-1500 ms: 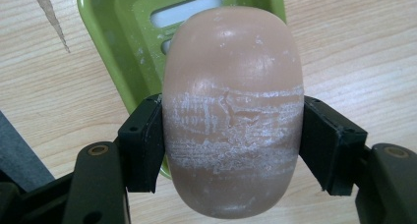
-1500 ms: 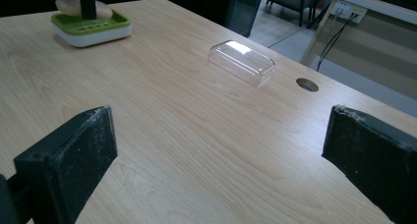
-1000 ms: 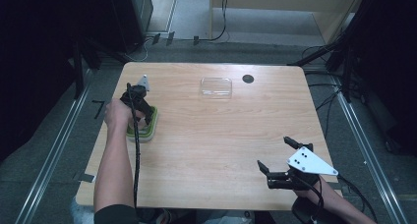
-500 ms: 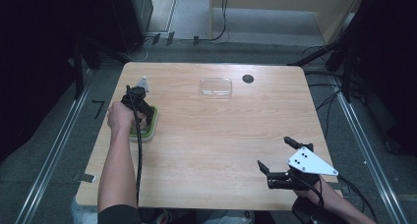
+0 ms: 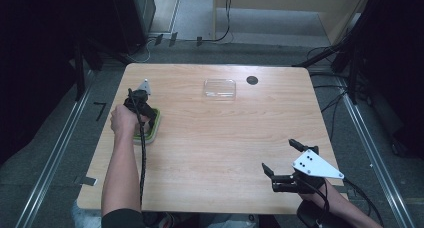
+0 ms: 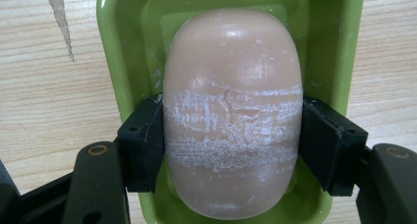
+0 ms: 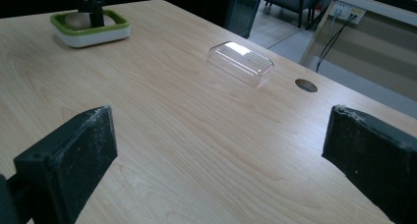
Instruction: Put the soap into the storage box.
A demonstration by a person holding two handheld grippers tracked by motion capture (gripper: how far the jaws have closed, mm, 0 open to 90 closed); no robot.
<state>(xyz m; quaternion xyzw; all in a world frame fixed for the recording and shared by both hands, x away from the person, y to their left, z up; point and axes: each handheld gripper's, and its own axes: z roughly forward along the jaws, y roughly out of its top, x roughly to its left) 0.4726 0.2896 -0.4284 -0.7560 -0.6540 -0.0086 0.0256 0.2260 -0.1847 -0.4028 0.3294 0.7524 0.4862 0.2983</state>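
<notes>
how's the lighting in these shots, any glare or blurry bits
High view: the table is evenly lit, the surroundings dark. Left gripper view: sharp, with soft glare on the soap top. Right gripper view: bright glare on the clear lid, and the near right gripper pads are slightly soft.

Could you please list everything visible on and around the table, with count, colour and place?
soap bar: one, pale pink, lying in the dish, clamped at its sides
soap dish: one, green inside and white outside, near the table's left edge
clear lid: one, transparent, far middle of the table, apart from the dish
table: one, light wood, with a dark round hole near its far edge
left gripper: one, black, jaws closed on the soap bar
right gripper: one, black with a grey plate, jaws wide apart over the near right corner, holding nothing
forearms: two, coming in from the bottom of the high view
</notes>
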